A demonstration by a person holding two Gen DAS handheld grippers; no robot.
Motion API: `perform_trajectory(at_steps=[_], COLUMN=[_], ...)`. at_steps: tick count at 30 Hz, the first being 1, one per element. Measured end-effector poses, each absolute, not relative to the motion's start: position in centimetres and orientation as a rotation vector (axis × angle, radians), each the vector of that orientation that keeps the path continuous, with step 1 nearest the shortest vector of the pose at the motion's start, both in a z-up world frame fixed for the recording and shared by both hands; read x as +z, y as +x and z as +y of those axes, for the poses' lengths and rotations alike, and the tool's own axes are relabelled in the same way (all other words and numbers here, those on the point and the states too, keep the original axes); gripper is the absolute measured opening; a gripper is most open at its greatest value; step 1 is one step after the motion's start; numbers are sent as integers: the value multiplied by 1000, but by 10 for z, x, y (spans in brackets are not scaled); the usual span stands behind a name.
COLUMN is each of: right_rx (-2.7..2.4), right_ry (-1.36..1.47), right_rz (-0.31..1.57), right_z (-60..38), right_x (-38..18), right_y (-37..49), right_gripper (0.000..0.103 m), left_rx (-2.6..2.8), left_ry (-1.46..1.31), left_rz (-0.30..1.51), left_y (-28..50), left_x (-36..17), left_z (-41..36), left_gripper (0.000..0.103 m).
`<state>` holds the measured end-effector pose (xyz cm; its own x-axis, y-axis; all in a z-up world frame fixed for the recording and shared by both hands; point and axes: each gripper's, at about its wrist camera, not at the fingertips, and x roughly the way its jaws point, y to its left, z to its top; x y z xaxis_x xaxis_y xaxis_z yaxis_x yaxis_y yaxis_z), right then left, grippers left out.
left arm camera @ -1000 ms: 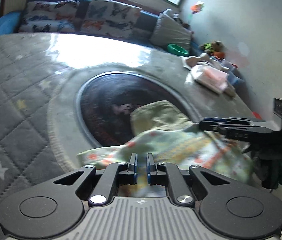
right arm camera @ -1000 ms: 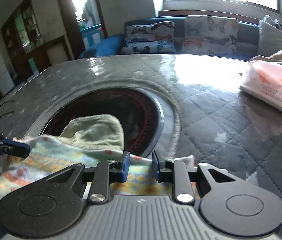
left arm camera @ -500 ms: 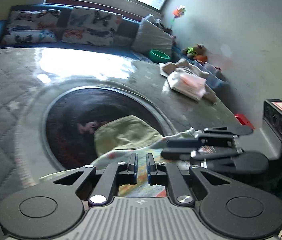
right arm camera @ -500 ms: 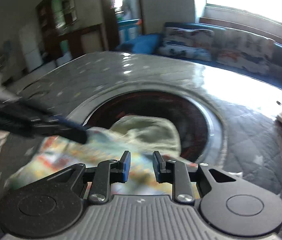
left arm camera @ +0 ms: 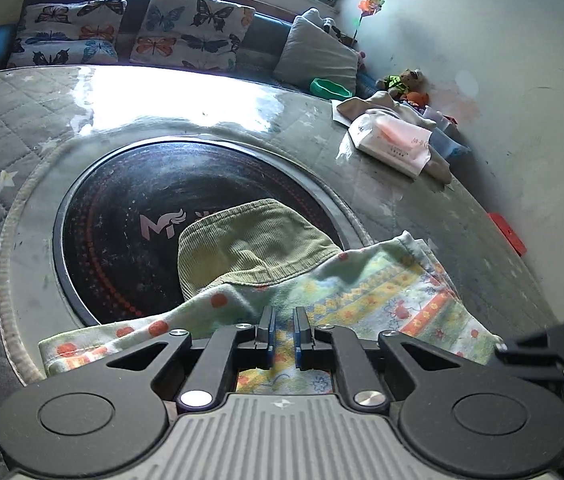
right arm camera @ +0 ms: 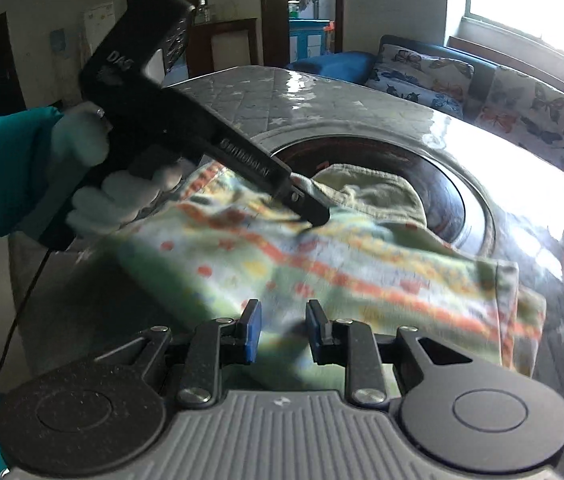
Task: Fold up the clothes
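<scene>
The patterned garment (left arm camera: pixel 365 300), a soft cloth with orange dots and flowered bands, lies bunched on the tabletop (left arm camera: pixel 10 120) at the near edge of the black round plate (left arm camera: pixel 130 232), and its far part partly covers a green ribbed piece (left arm camera: pixel 250 240) that rests on that plate. The left tongs (left arm camera: pixel 282 332) sit low over the near hem with only a narrow gap between the blue pads; cloth shows beneath and behind them, but whether a fold is pinched there cannot be told, though the right wrist view shows the tip of the left tongs (right arm camera: pixel 313 216) pressed into the cloth on the side towards the plate. The right tongs (right arm camera: pixel 280 336) stand apart, gripping nothing, with the garment just beyond their pads (right arm camera: pixel 252 332) and blurred as if moving. The step in hand looks like laying the garment out for a fold, so the judgement is this: let the left tongs pin or hold one edge firmly, bring the right tongs to the free corner farthest from the plate, close on a single layer and not a bunch, then draw it flat before carrying it over. Keeping both holds low should stop the cloth dragging the green piece with it. A white packet (left arm camera: pixel 393 146) lies well beyond the plate, clear of the work.
</scene>
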<state>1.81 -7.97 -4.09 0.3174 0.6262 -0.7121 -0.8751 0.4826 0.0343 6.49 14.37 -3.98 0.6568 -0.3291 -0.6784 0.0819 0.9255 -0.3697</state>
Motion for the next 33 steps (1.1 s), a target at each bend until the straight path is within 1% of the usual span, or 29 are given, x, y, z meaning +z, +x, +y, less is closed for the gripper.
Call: perform_trajectory(at_steps=[4,10,17,24,29,33], right_rx=[997,944,892,813,761,764], right_ry=[-360,-287,-258,-257,-248,-270], right_rz=[728,705,714,734,748,745], right_z=[-95,-113,-125,-149,-169,-170], right_x=[-36,-28,-41,-48,-49,-41], right_y=[10,13,18,19,24,24], right_gripper=[24,24,24,24,24,25], left_rx=[-240,-356,-346,-319,-316,-310], left_ry=[-313,-283,-258,-333,-373,-374], left_rz=[790,726,756,779,785,770], left_y=[53,0,-35,-49,-58,-68], left_x=[-28,-11,-26,-40,-42,-32], left_z=[138,113,98,110,116,123], left_gripper=[11,11,11,11,11,11])
